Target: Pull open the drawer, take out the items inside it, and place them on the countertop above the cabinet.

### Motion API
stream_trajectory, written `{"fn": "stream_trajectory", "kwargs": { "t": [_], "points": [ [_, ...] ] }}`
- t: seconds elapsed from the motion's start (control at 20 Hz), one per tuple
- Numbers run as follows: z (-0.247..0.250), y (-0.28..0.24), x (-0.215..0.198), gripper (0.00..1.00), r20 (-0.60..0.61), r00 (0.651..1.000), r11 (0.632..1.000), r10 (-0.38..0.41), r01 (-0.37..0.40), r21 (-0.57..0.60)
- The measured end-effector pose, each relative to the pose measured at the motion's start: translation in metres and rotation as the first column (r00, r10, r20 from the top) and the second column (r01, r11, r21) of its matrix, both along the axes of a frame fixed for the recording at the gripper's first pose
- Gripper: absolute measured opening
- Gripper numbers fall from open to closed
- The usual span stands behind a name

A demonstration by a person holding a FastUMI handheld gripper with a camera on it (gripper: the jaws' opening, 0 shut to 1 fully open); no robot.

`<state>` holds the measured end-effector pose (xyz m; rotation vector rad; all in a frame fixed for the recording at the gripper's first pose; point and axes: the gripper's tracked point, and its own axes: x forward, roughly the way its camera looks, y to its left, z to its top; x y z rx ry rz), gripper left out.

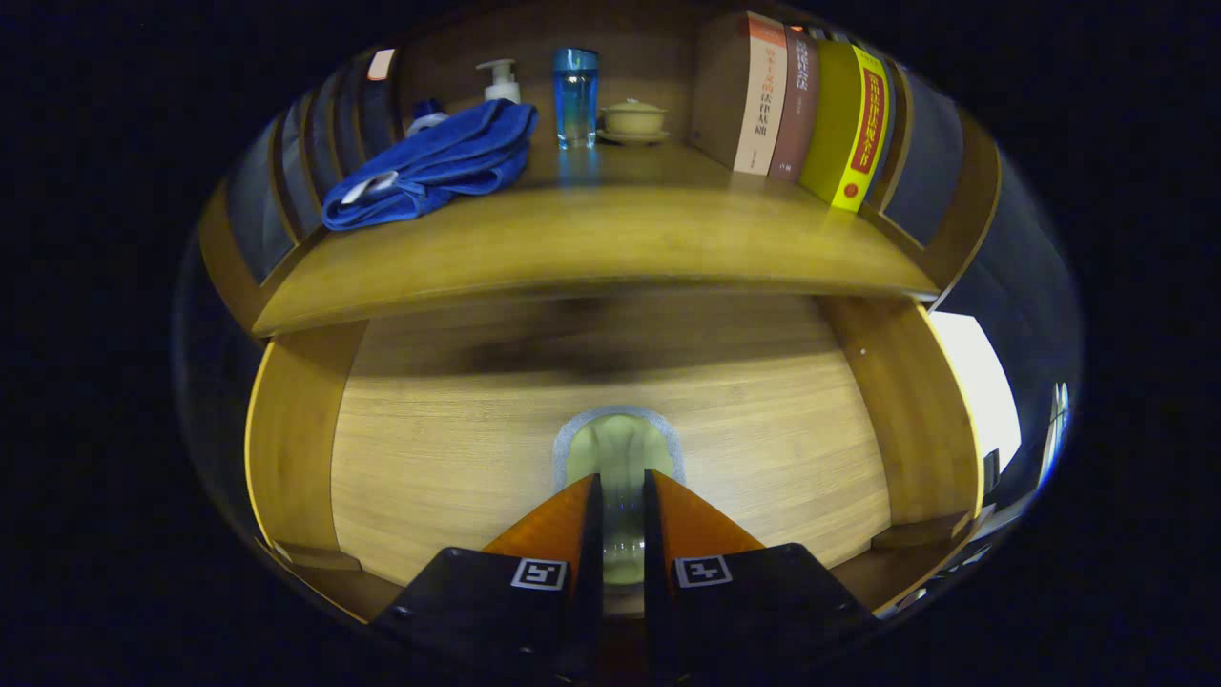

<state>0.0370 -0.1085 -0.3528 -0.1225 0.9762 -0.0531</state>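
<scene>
The gripper [622,487] has its two fingers [558,520] close together, a narrow gap between them, tips at the handle [618,448] set in the drawer front [458,439]. The countertop [591,248] lies above the drawer. On it, a folded towel [434,164] sits toward the left edge, a pump bottle [500,80] behind it. A glass [575,97] stands mid-back, a lidded cup [632,118] just to its right. Books [806,110] stand upright along the right edge.

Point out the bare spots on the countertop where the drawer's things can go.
Bare room: the countertop's front middle, between the towel and the books, clear up to the front edge. Crowded: the back row of pump bottle, blue glass and lidded bowl. The gripper is nearly shut at the drawer's handle.
</scene>
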Motion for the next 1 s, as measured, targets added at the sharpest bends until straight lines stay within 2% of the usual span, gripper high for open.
{"fn": "stream_trajectory", "kwargs": {
  "t": [0.45,0.7,1.0],
  "points": [
    [0.112,0.03,0.027,0.28,0.112,0.987,0.993,0.117,-0.116,-0.015],
    [0.147,0.035,0.059,0.27,0.155,0.982,0.994,0.111,-0.111,-0.007],
    [0.157,0.031,0.118,0.28,0.176,0.98,0.996,0.088,-0.085,-0.024]
  ]
}}
